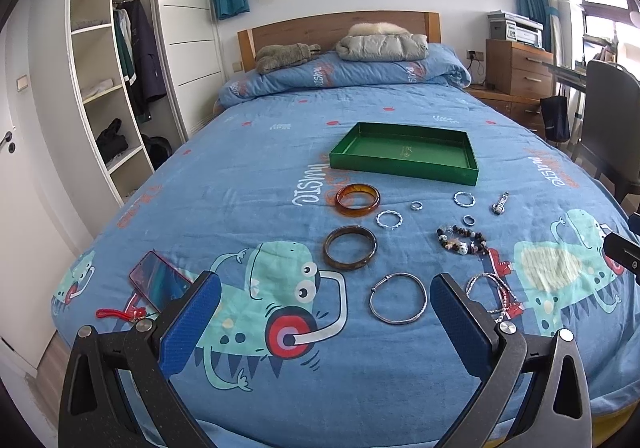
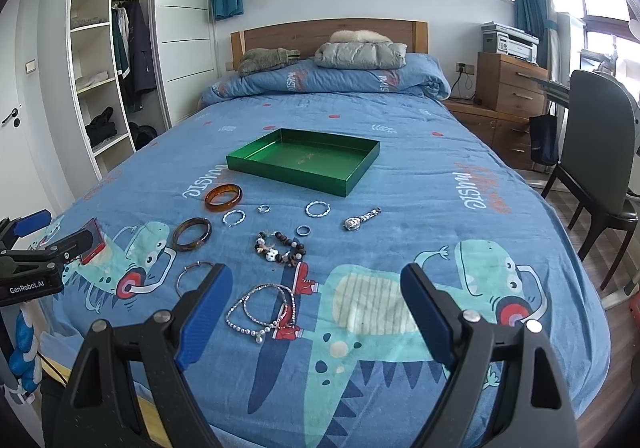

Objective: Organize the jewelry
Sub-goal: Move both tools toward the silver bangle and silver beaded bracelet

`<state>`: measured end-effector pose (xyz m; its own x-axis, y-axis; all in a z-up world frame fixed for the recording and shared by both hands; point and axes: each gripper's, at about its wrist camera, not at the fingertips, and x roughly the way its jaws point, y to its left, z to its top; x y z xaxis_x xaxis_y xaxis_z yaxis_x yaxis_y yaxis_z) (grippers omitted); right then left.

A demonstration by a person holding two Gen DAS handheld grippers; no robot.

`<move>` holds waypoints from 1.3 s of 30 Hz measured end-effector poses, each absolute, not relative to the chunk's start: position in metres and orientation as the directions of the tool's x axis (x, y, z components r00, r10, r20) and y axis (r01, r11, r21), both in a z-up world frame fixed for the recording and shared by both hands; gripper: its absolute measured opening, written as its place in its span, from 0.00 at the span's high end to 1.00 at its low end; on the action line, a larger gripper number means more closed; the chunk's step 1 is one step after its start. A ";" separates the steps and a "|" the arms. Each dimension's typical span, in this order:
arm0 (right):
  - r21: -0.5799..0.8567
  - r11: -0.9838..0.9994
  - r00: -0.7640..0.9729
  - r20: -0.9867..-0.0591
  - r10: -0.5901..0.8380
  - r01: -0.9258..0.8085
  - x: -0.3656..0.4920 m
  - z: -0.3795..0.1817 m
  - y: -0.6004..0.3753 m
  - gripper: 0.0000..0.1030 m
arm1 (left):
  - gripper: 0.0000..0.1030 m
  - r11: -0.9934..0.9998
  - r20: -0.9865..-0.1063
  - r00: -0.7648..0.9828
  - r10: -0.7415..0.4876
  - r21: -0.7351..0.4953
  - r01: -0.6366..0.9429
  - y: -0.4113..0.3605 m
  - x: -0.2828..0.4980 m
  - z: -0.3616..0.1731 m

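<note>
We see left gripper (image 1: 326,302) and right gripper (image 2: 316,292) spread wide, holding nothing; tray (image 2: 256,164) at 12 o'clock, bracelets (image 2: 192,234) nearer.

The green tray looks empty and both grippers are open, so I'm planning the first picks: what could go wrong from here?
1. The small rings lie flat on the soft quilt; wide pads may pinch fabric or flick a ring away.
2. The silver chain bracelets overlap each other, so the right gripper might lift several tangled together.
3. The green tray rests on bedding; pressing nearby could tilt it.
</note>
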<state>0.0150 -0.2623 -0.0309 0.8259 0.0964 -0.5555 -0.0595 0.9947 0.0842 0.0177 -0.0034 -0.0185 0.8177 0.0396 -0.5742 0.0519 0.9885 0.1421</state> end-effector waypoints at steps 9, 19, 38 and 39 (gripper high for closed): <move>0.081 0.994 0.819 -0.563 0.110 -0.078 0.022 -0.036 -0.257 0.17 | 0.00 0.985 -0.592 0.803 0.069 0.168 0.040 0.000 0.025 -0.024; 0.098 0.991 0.797 -0.590 0.132 -0.092 0.038 -0.054 -0.257 0.18 | 0.00 0.995 -0.652 0.758 0.018 0.084 0.048 0.013 0.044 -0.045; 0.143 0.976 0.671 -0.709 0.216 -0.163 0.094 -0.127 -0.237 0.29 | 0.25 0.994 -0.759 0.646 -0.083 -0.020 0.105 0.010 0.104 -0.120; 0.141 0.976 0.666 -0.714 0.217 -0.166 0.097 -0.131 -0.235 0.31 | 0.27 0.994 -0.762 0.642 -0.090 -0.024 0.111 0.008 0.107 -0.123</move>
